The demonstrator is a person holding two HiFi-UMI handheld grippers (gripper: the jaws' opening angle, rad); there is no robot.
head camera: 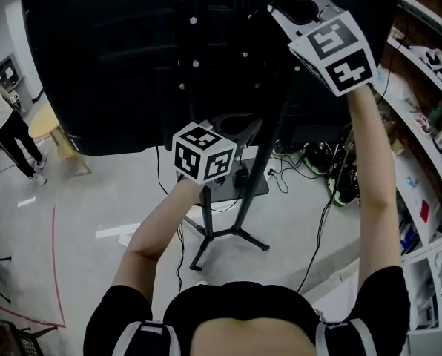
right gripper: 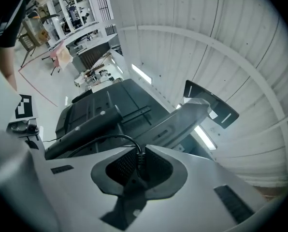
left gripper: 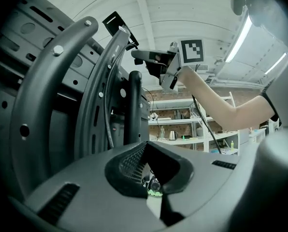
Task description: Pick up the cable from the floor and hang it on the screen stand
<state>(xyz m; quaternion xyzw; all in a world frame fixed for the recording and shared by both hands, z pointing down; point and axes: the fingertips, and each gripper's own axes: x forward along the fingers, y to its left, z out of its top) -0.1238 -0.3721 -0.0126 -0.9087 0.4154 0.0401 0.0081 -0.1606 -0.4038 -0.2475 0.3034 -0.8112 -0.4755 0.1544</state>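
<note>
Holding the cable (right gripper: 110, 138) clamped in the right gripper (right gripper: 136, 164) jaws, high at the screen stand (head camera: 239, 191) behind the screen (head camera: 95, 73). Left gripper (left gripper: 151, 180) jaws sit closed, gripping nothing we can identify. Risk: unless we loop it over a bracket arm (left gripper: 103, 86), the hanging weight may drag the cable off on release

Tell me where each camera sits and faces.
Head view: on the head, down at the screen's back and stand; both forearms show.
Left gripper view: up along the stand at the right gripper and forearm.
Right gripper view: up past the cable in its jaws to the ceiling.
Both gripper views share the stand.
</note>
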